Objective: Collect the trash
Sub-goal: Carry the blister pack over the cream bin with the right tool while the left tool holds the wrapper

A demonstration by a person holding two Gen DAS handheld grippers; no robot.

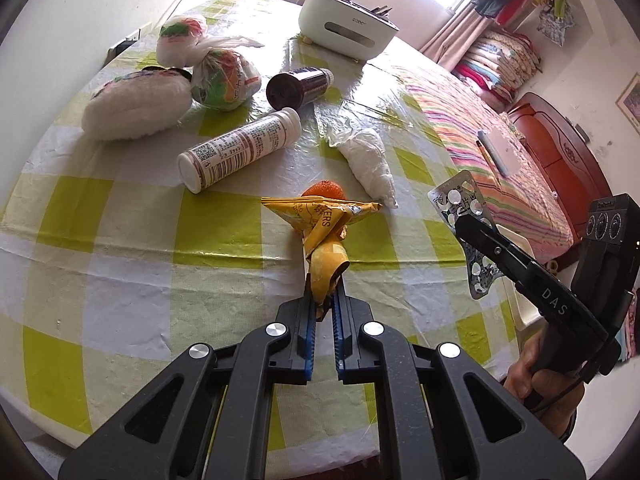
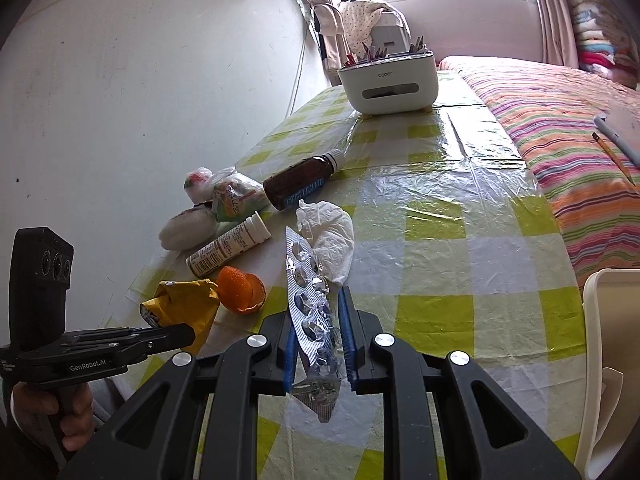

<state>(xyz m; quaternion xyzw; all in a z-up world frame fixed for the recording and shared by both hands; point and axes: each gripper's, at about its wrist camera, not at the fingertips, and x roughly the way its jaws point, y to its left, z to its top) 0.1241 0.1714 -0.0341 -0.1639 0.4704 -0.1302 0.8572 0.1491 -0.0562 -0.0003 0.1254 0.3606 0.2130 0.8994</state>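
Observation:
My left gripper (image 1: 324, 286) is shut on a crumpled yellow snack wrapper (image 1: 320, 220) and holds it just above the table; the wrapper also shows in the right wrist view (image 2: 184, 304). My right gripper (image 2: 316, 304) is shut on an empty silver pill blister pack (image 2: 308, 300), which also shows in the left wrist view (image 1: 460, 200). Orange peel (image 2: 240, 290) lies beside the wrapper. A crumpled white tissue (image 2: 332, 240) lies just beyond the blister pack.
On the green-checked tablecloth (image 1: 120, 240) lie a white tube bottle (image 1: 240, 148), a brown bottle (image 1: 300, 86) and knotted plastic bags (image 1: 220, 76). A white tabletop bin (image 2: 388, 80) stands at the far end. A striped bed (image 2: 560, 120) lies to the right.

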